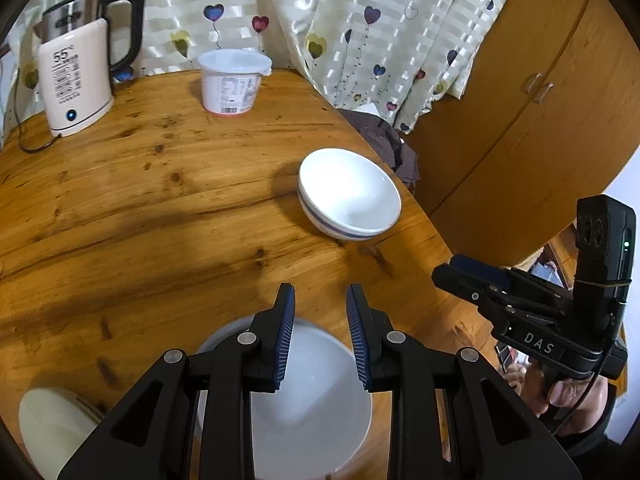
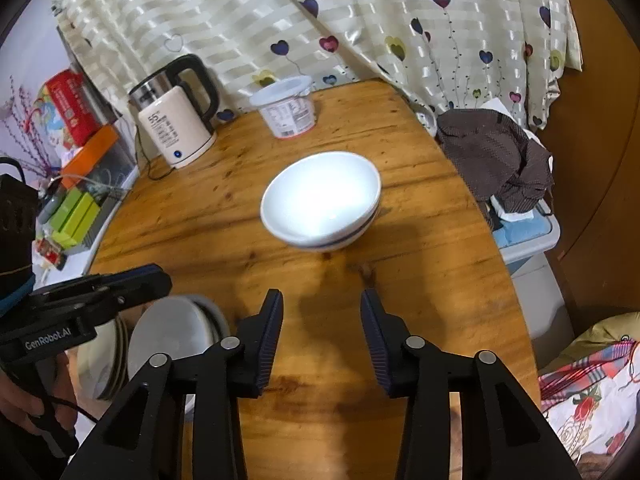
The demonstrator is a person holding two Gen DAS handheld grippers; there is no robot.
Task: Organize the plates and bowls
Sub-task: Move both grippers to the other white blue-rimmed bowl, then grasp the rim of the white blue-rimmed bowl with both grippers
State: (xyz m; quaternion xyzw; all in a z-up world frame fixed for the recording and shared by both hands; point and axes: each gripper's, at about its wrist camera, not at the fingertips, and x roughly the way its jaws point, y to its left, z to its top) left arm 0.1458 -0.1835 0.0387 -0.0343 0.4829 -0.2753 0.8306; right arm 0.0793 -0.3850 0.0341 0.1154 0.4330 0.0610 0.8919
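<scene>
While both grippers are hanging empty above the table (image 2: 420,280), the step in hand appears to be gathering the dishes into one place.

Item: striped bowl (image 2: 320,200). White, a blue band round the outside, apparently two nested. It is standing upright in the middle of the table, apart from everything else, and serves here as the landmark.

Item: right gripper (image 2: 322,340). It is pointing down at bare wood just short of the striped bowl, jaws partly apart with nothing between them.

Item: left gripper (image 1: 320,336). It is hovering nearer the person than the striped bowl, over a plain white bowl (image 1: 304,400); jaws narrowly parted, pads touching nothing.

Item: plates (image 2: 104,360). Pale, stacked just beside the white bowl, on the side away from the striped bowl.

Handling note, as a judgement: the striped bowl is best taken by its near rim, one pad inside and one outside, with the jaws set wider first; glazed ware is likely slippery, so a firm, level lift is advised, and a slow lowering into the white bowl.

Item: table. Round, varnished wood, knotty, worn in patches. Beyond the striped bowl are standing a kettle (image 2: 176,120) and a lidded white tub (image 2: 288,108).

Item: room. A cream curtain (image 2: 320,20) with hearts is hanging behind the table; a brown cloth (image 2: 492,160) is lying on a box off the table's edge nearest the striped bowl; a wooden cupboard (image 1: 520,100) is standing past that.
</scene>
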